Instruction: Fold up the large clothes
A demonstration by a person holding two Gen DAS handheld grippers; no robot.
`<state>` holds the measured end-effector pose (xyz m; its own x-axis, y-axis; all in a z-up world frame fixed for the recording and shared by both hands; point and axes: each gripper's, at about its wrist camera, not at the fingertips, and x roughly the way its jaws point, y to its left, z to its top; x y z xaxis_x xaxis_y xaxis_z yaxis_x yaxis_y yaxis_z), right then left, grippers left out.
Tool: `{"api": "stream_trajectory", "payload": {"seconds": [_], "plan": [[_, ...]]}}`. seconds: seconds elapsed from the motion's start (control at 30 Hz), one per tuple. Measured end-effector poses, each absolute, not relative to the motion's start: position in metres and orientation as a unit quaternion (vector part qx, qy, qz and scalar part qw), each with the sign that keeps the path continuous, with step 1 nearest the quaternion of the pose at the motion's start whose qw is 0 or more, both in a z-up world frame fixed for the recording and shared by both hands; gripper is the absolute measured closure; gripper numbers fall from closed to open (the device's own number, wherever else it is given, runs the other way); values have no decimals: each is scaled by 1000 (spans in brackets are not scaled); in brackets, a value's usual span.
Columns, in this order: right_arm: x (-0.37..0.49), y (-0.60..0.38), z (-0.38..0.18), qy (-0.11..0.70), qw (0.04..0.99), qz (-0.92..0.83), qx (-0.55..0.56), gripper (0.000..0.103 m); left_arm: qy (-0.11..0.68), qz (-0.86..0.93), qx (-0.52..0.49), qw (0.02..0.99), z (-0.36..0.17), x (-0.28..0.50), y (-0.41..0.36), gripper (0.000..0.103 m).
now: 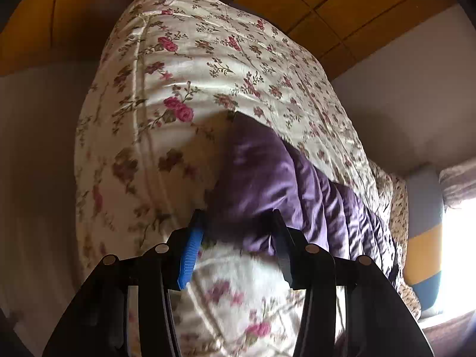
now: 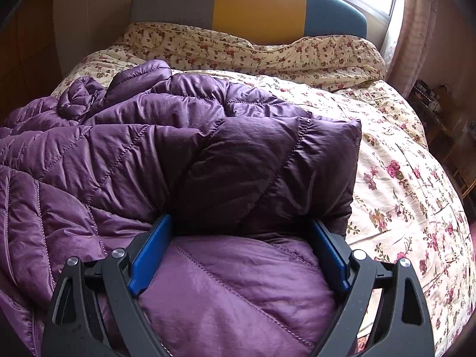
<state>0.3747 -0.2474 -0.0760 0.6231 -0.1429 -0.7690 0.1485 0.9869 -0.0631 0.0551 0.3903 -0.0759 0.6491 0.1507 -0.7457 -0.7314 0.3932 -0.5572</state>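
1. Purple quilted jacket [image 2: 166, 154] spread across the bed's [image 2: 410, 196] left half, collar end bunched toward the headboard [image 2: 255, 6], hem end nearest the camera.
2. One flap or sleeve [image 2: 267, 172] already turned over the body, its squared end reaching toward the bed's middle; judged a first fold made, though loose and puffy.
3. Rest of the jacket rumpled and unfolded along the left edge; likely still wanted: the other side brought in, then the length doubled over.
4. Right gripper [image 2: 238, 253] set over the folded flap near the bed's foot edge, jaws wide apart, fabric bulging between the blue pads [image 2: 148, 255]; cannot tell whether pressing or merely straddling, so counted as not gripping.
5. Left gripper [image 1: 238, 238] in a blurred, tilted view beside the jacket's [image 1: 267, 178] edge, jaws partly apart, nothing clamped; floral quilt [image 1: 208, 74] behind.
6. Overall judged early to midway, no neat bundle yet.
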Motion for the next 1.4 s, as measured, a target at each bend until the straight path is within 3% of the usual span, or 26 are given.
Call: {"api": "stream_trajectory", "payload": {"seconds": [0.03,0.1,0.17,0.53,0.93,1.4], "plan": [[374,-247,-76,426,901,-81,3,14,305,288,-464,780,-75,58,392,64],[374,-247,-75,426,901,-82,2,14,308,287,-447,789,-74,66,393,86],[374,-248,-75,426,901,-81,3,14,312,285,-428,799,-70,74,391,92],[373,-248,-75,426,901,-81,3,14,307,143,-291,894,1,172,289,94],[372,-250,-73,426,901,-79,6,14,356,-39,-215,909,5,297,120,95],[373,-254,-72,425,902,-76,10,13,387,-183,-175,887,-10,342,-9,95]]}}
